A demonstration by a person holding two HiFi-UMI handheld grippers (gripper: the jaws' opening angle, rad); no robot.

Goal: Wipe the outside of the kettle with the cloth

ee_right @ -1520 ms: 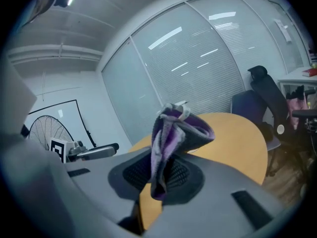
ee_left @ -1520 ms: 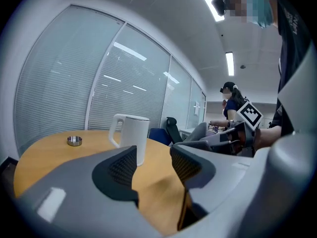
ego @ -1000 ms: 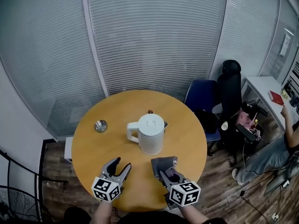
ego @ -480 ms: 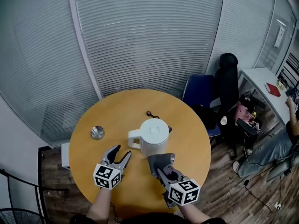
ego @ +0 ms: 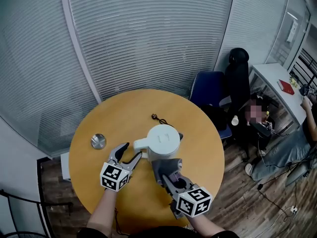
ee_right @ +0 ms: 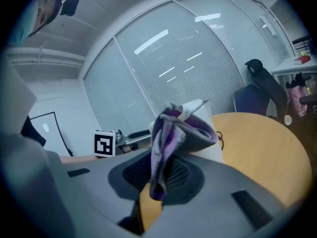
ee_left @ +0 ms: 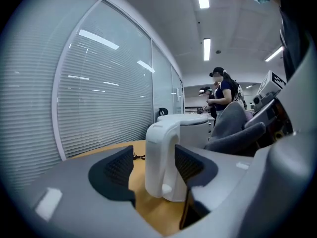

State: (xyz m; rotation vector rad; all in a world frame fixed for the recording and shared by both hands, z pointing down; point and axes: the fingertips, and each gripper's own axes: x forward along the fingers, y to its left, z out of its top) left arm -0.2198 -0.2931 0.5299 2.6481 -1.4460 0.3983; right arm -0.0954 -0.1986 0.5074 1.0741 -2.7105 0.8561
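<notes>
No legible words, brand names or numerals in any view.

Only sign-like marks: black-and-white square coded markers, a pattern rather than text.
- Marker cube of the left gripper: one on each face showing in the head view. One face also shows in the right gripper view, a white square with a black blocky pattern.
- Marker cube of the right gripper: likewise, one on each face showing in the head view.

Kettle lid: faint mark at centre, too small to read.
Red flat item on the desk: no readable print.
</notes>
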